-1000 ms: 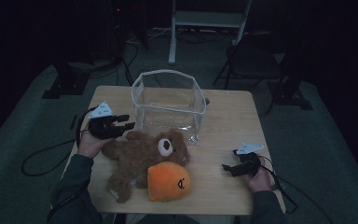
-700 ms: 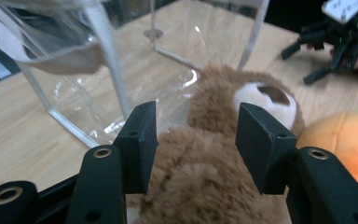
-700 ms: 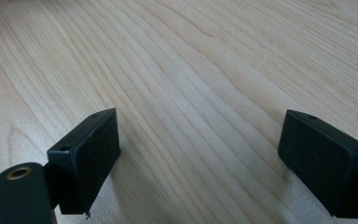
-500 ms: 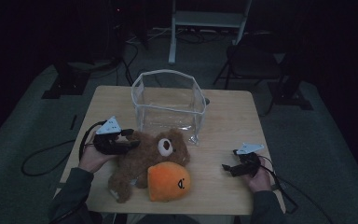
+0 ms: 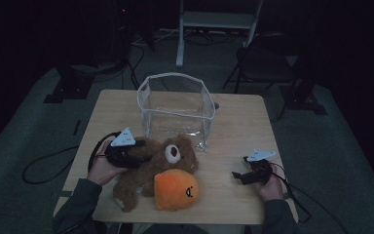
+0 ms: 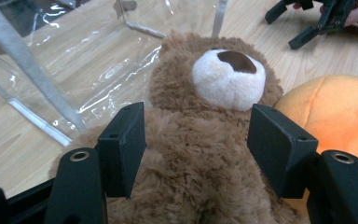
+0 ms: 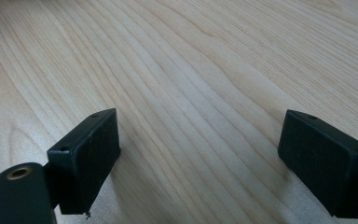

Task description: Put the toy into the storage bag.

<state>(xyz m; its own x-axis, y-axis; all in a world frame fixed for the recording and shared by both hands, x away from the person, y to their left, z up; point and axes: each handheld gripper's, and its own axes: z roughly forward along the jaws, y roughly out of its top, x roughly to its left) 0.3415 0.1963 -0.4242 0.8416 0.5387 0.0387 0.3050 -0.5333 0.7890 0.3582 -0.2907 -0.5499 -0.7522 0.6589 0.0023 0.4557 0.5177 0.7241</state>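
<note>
A brown teddy bear (image 5: pixel 173 153) lies on its back near the table's front, head toward a clear plastic bag (image 5: pixel 175 105). An orange plush (image 5: pixel 175 190) rests against its right side. My left gripper (image 5: pixel 143 157) reaches in from the left over the bear's chest. In the left gripper view the bear (image 6: pixel 205 140) lies between the jaws of the left gripper (image 6: pixel 198 126), which have just been opening; the pads stand at either side of the fur without squeezing it. My right gripper (image 5: pixel 237 175) rests open on bare wood, and in its own view the right gripper (image 7: pixel 200 135) has nothing between its jaws.
The clear bag stands upright and open-topped at the middle of the wooden table (image 5: pixel 243 117). The orange plush (image 6: pixel 335 107) lies close to the left gripper's right jaw. Cables trail off both table sides. A chair and a stand are on the floor behind.
The left gripper came from beside the bag toward the near side and down onto the bear, and its jaws stand wider. The right gripper has not moved.
</note>
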